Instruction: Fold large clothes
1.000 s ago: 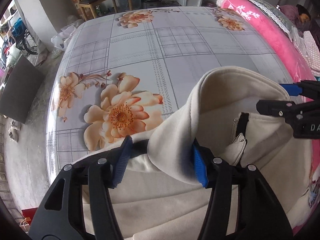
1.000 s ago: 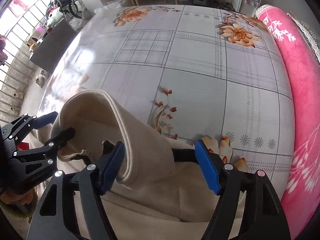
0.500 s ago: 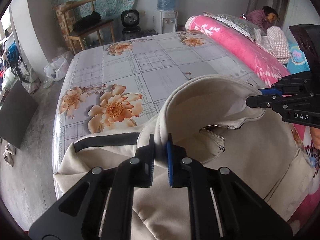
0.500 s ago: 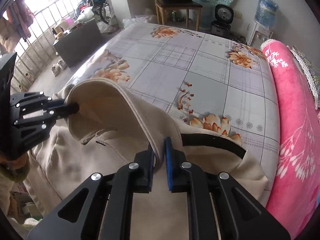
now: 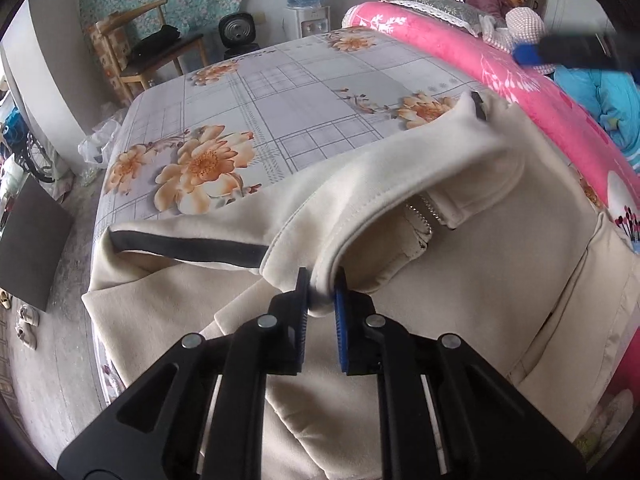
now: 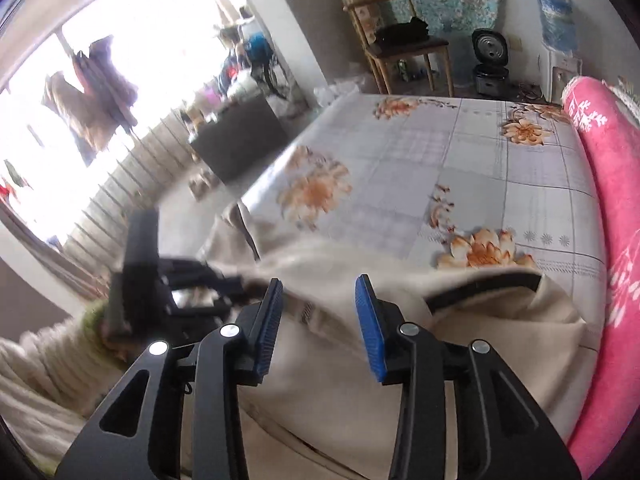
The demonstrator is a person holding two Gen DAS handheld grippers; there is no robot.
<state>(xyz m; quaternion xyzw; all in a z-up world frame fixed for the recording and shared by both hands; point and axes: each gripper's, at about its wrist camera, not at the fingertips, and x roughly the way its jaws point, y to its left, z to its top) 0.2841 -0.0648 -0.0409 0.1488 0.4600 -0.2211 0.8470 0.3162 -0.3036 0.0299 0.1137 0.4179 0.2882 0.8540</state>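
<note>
One gripper, the left gripper [image 5: 321, 294], holds its jaws clamped on the collar of the cream jacket [image 5: 460, 280] lying on the bed [image 5: 304, 92]. Jaws of the right gripper [image 6: 319, 312] have just opened and released the collar, so the collar fold is being laid down.

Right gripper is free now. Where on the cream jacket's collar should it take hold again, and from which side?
Probably the collar's free end by the black tab, coming from the pink-blanket side. That end stands raised off the cream jacket, so open fingers can straddle its edge. The left gripper already clamps the other end.
</note>
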